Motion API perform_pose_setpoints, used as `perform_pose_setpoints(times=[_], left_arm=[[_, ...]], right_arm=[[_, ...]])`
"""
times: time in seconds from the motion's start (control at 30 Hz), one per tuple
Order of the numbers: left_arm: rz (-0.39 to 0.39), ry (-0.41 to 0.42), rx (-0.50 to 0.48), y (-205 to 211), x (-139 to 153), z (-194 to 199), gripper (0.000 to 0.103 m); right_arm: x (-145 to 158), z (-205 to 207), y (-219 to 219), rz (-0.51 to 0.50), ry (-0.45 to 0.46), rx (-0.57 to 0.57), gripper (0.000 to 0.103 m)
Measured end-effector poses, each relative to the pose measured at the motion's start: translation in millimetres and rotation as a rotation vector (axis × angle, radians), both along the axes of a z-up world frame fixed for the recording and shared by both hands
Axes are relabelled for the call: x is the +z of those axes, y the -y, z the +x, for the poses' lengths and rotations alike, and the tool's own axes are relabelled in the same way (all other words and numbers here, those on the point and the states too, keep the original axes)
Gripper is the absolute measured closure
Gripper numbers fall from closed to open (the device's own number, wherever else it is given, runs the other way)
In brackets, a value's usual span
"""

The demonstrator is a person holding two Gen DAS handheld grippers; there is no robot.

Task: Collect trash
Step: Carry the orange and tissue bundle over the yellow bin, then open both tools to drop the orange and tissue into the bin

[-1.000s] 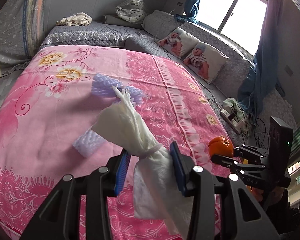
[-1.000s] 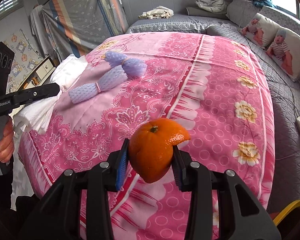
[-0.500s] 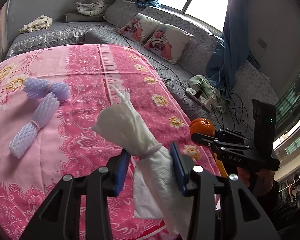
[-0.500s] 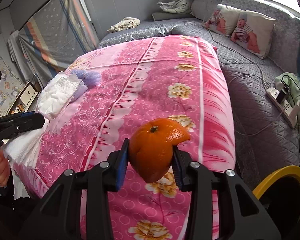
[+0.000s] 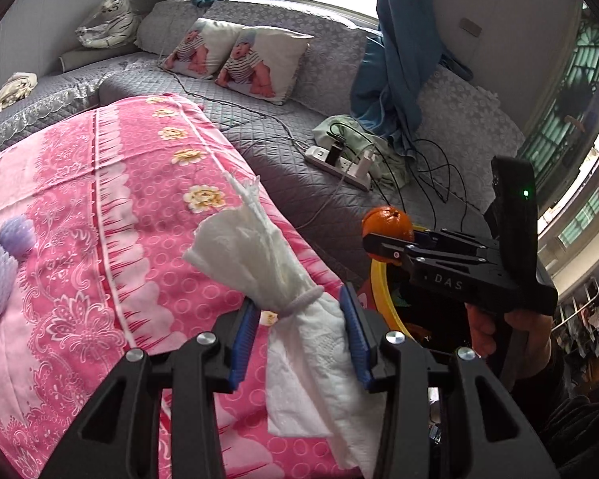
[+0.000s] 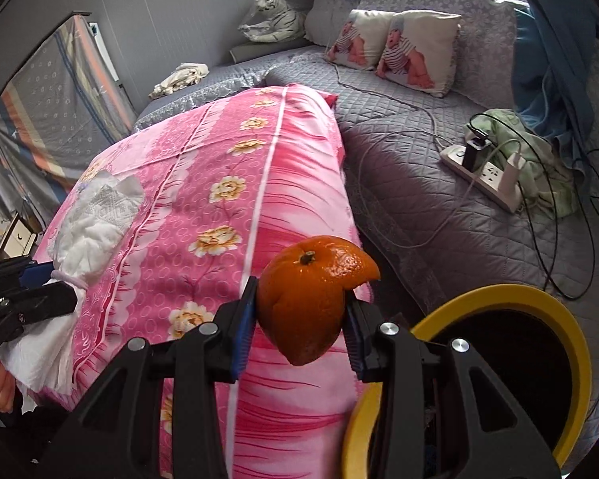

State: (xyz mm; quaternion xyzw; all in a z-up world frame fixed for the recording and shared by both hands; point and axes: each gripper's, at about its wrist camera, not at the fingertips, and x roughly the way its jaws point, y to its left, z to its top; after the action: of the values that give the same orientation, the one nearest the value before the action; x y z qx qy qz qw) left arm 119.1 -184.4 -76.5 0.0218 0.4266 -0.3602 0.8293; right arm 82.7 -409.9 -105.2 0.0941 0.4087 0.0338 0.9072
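Both my tongs carry trash beside the yellow-rimmed bin.

My left tongs (image 5: 299,331) are clenched on a white crumpled paper-towel bundle tied with a pale band (image 5: 275,275), which juts forward above the pink floral bedspread (image 5: 112,219). My right tongs (image 6: 299,319) grip an orange piece of citrus peel with its stem end up (image 6: 307,295); the round black bin with a yellow rim (image 6: 511,295) sits just right of and below them. Purple foam fruit nets (image 5: 0,263) lie far left of my left tongs.

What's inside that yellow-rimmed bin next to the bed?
The yellow-rimmed bin looks mostly dark inside. Something orange shows just under its rim; the right claw and its orange peel cover the rest.
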Motion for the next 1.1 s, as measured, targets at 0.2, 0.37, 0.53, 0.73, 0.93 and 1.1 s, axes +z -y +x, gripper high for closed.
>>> perform_pose_setpoints(times=[0.2,0.37,0.53,0.73,0.93,1.1], left_arm=[[0.032,-0.01,-0.07,40.8,-6.2,-8.8,0.064],[0.063,-0.015,-0.113,71.6,-10.6,-16.1,0.065],[0.086,-0.01,-0.159,102.2,-12.8,-24.6,0.064],[0.11,-0.015,-0.207,136.0,-19.7,-33.8,0.064],[0.122,-0.025,-0.248,160.2,-26.4,-41.7,0.064],[0.133,-0.028,-0.281,175.3,-31.0,-47.3,0.064]], right_arm=[[-4.3,-15.3,37.5,-0.003,-0.007,-0.093,0.066],[-9.1,-28.9,65.2,-0.015,-0.019,-0.165,0.066],[-14.2,-47.3,90.6,-0.014,-0.028,-0.229,0.066],[-17.6,-66.6,113.5,-0.017,-0.03,-0.292,0.066],[-20.9,-83.2,130.6,-0.03,-0.036,-0.347,0.066],[-25.3,-93.7,142.1,-0.044,-0.049,-0.383,0.066]])
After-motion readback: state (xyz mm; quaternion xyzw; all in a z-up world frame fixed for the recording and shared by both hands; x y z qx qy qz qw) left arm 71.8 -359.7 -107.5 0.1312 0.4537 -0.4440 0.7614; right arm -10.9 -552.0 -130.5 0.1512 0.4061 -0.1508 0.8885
